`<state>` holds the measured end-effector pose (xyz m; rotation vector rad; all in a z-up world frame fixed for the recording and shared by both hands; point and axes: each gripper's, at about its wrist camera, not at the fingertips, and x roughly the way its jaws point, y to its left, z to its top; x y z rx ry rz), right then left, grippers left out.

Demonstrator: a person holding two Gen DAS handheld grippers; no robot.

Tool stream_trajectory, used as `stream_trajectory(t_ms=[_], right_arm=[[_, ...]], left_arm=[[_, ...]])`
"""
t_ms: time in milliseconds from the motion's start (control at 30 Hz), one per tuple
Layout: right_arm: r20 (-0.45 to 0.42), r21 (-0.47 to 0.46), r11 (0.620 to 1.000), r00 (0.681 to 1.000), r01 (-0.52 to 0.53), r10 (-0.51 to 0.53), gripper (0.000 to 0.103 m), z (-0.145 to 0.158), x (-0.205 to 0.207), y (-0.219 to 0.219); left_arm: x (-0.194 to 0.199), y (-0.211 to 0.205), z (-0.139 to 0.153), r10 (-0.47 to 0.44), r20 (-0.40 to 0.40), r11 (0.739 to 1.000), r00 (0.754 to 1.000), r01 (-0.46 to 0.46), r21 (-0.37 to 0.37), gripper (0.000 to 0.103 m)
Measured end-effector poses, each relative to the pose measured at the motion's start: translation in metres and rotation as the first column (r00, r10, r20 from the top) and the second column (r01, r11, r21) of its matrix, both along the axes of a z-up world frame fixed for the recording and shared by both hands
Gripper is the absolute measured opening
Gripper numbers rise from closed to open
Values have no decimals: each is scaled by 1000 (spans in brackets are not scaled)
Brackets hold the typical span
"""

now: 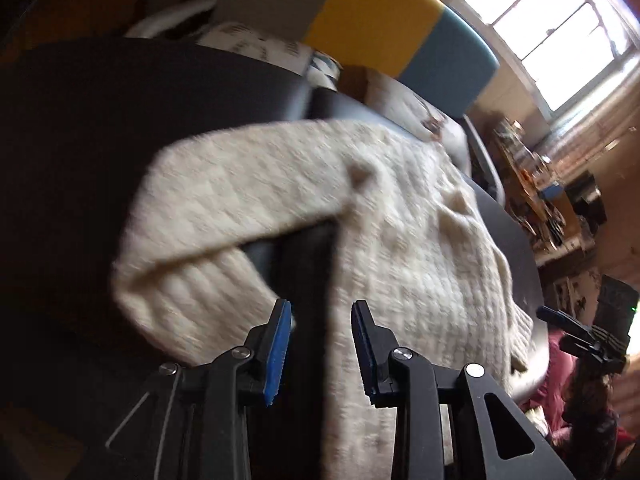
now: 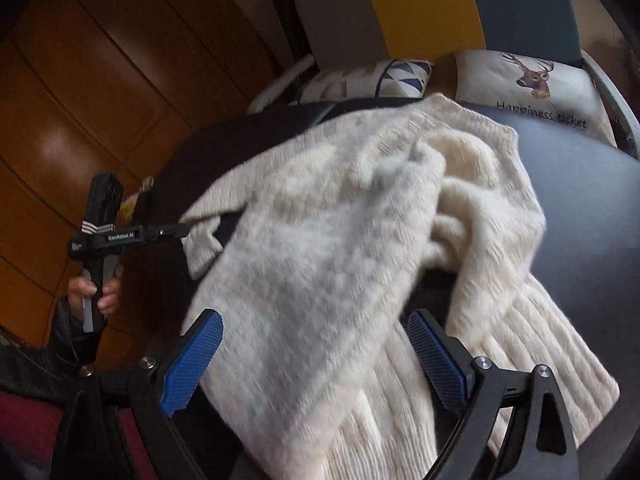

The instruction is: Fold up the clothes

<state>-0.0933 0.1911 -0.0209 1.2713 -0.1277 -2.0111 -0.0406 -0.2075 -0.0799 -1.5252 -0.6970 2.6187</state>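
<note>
A cream cable-knit sweater (image 1: 400, 208) lies rumpled on a dark round table (image 1: 100, 120). One sleeve stretches to the left and ends in a ribbed cuff (image 1: 180, 288). My left gripper (image 1: 322, 305) is open just short of the gap between that sleeve and the body, with nothing between its blue pads. In the right wrist view the sweater (image 2: 320, 220) is partly doubled over itself, and a ribbed cuff (image 2: 540, 360) lies at the lower right. My right gripper (image 2: 315, 314) stands wide open, its fingers either side of the sweater's near part. The left gripper (image 2: 160, 232) shows near the far sleeve.
A deer-print cushion (image 2: 528, 88) and a triangle-pattern cushion (image 2: 380, 76) sit on chairs behind the table (image 2: 580, 200). Behind them is a yellow and blue chair back (image 1: 372, 20). Wooden cabinet doors (image 2: 100, 100) stand at the left. A cluttered shelf (image 1: 532, 184) sits under a bright window (image 1: 560, 28).
</note>
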Motion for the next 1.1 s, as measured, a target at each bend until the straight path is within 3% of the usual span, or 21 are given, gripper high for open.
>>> stream_trajectory(t_ms=[67,167,267,367,433,467,567,600,633,667,733,800,867,900,967,1000,1067,1100], right_arm=[[-5,-9,1000,1000,18,-18,96,-3,-17,-16],[21,-52,998,1000,20,-19,96,-19,-33,-41],[59,-62,998,998,4,0,96,-36,-40,-56],[85,-52,999,996,-7,11,96,-49,-44,-75],[97,-46,999,995,-4,8,96,-54,-48,-85],[105,-49,999,994,-2,7,96,-54,-50,-88],[113,-52,998,994,19,-13,96,-51,-62,-95],[115,-56,998,993,31,-24,96,-50,-68,-96],[115,-59,997,993,43,-36,96,-48,-75,-98],[112,-61,997,993,54,-47,96,-47,-83,-100],[118,-39,996,991,75,-70,96,-51,-99,-105],[129,15,995,987,96,-97,96,-62,-112,-110],[161,59,992,980,110,-118,96,-80,-118,-112],[180,78,990,975,116,-129,96,-90,-121,-114],[197,91,989,971,117,-133,96,-106,-121,-116],[179,97,989,976,111,-127,98,-107,-120,-118],[141,118,989,984,93,-109,98,-107,-116,-123],[130,131,988,986,84,-101,99,-108,-115,-124]], left_arm=[[8,-49,2,124,9,989,992,-123,-82,36],[26,-108,-10,236,70,970,969,-230,-85,37],[40,-131,-30,253,130,966,959,-257,12,37],[43,-122,-48,214,154,959,965,-237,155,40],[40,-108,-58,190,153,947,970,-222,234,48],[35,-100,-62,188,154,953,970,-218,212,49],[20,-77,-68,210,141,976,968,-217,33,49],[16,-73,-68,229,125,973,965,-228,-22,40],[14,-71,-66,250,102,968,963,-246,-49,10],[13,-74,-59,270,64,963,961,-267,-47,7],[14,-87,-27,320,-64,945,945,-323,-51,7],[17,-97,19,320,-216,913,922,-361,-190,7],[15,-95,49,247,-269,855,931,-340,-392,7],[14,-93,50,194,-244,843,950,-289,-454,8],[14,-92,36,98,-122,849,988,-147,-507,13],[16,-94,27,63,-62,860,996,-85,-503,22],[28,-108,1,49,36,923,998,-31,-383,27],[38,-119,-10,71,60,954,996,-50,-296,27]])
